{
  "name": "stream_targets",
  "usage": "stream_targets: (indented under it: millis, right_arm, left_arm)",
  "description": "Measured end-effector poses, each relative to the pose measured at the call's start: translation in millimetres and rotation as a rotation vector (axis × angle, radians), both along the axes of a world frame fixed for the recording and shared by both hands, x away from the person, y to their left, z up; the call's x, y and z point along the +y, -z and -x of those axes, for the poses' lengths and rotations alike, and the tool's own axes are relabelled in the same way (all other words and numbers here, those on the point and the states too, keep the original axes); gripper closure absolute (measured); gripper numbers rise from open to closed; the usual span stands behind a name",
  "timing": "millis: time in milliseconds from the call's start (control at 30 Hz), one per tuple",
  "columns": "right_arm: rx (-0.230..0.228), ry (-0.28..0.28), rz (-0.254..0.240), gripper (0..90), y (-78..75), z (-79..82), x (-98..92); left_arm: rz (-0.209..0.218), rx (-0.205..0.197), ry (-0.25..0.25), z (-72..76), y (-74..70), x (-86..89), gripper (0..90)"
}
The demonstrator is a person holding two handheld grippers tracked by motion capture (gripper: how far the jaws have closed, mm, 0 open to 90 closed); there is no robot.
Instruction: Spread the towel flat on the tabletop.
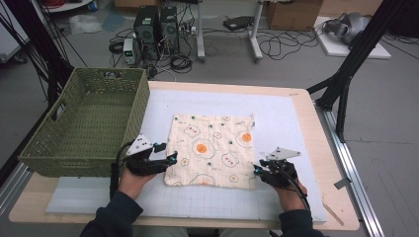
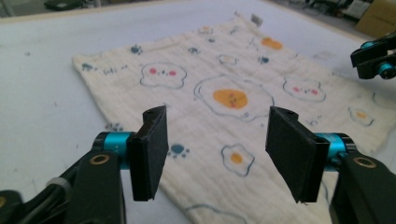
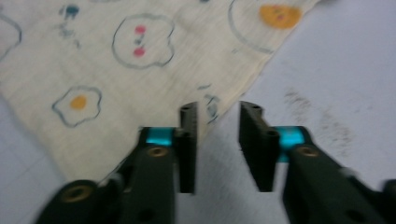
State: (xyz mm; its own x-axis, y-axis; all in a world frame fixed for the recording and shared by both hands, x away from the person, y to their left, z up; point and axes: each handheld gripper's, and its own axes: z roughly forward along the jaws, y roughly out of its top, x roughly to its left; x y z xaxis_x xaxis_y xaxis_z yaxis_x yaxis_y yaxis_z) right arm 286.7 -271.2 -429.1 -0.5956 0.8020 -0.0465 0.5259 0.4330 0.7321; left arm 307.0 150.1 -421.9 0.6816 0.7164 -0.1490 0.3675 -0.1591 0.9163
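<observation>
1. Spreading under everything, the surface [image 1: 296, 106] is carrying a pale mat with the work laid on it, and the person's 2 forearms are coming in over its near edge.
2. Sitting at the far left of the surface, the green woven basket [image 1: 84, 126] is standing upright, just beside the cloth's left side but apart from it.
3. Lying flat near the middle of the mat, the cream cloth [image 1: 211, 149] printed with fried eggs is stretching between both tongs.
4. Hovering at the cloth's near left corner, the left tongs [image 1: 170, 159] are standing wide apart; in the left gripper view the pads [image 2: 149, 151] are gripping nothing, with cloth showing below the gap.
5. Resting by the cloth's near right corner, the right tongs [image 1: 256, 169] are standing partly apart; in the right gripper view the cloth's edge [image 3: 233, 100] is lying just ahead of the pads, not pinched.
</observation>
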Motion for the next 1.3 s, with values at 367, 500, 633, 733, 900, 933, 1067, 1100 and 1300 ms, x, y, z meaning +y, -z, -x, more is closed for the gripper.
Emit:
stream_targets:
  millis: [367, 500, 633, 733, 900, 933, 1067, 1100, 1300]
  right_arm:
    - [-0.185, 0.060, -0.088, 21.8, -22.1, 5.9, -23.0]
    - [-0.199, 0.054, -0.098, 12.4, -25.0, 10.7, -27.4]
    - [-0.194, 0.040, -0.106, 11.7, -23.8, 10.6, -28.8]
    - [-0.177, 0.033, -0.106, 11.7, -19.9, 10.4, -26.6]
    - [-0.199, 0.043, -0.119, 11.1, -21.9, 8.8, -28.3]
    - [-0.198, 0.050, -0.122, 11.1, -22.3, 9.6, -28.6]
    - [-0.196, 0.057, -0.136, 11.1, -20.9, 10.5, -30.6]
    - [-0.197, 0.055, -0.136, 11.1, -20.2, 10.2, -31.0]
    - [-0.179, 0.049, -0.138, 11.1, -17.4, 9.1, -30.0]
  left_arm:
    - [0.065, -0.097, -0.012, -2.9, -9.6, 3.0, 18.0]
    - [0.068, -0.123, -0.006, 1.1, -8.8, 2.5, 18.0]
    - [0.073, -0.126, 0.006, 3.4, -9.3, 0.8, 18.0]
    - [0.068, -0.133, 0.020, 5.4, -8.4, -3.1, 18.0]
    - [0.073, -0.136, 0.035, 4.9, -8.5, -3.2, 18.0]
    - [0.078, -0.137, 0.033, 5.2, -8.8, -2.8, 18.1]
    - [0.082, -0.135, 0.034, 5.0, -8.1, -2.9, 18.0]
    - [0.080, -0.130, 0.035, 5.0, -7.4, -3.5, 18.0]
    - [0.077, -0.121, 0.031, 4.5, -5.7, -3.7, 18.0]
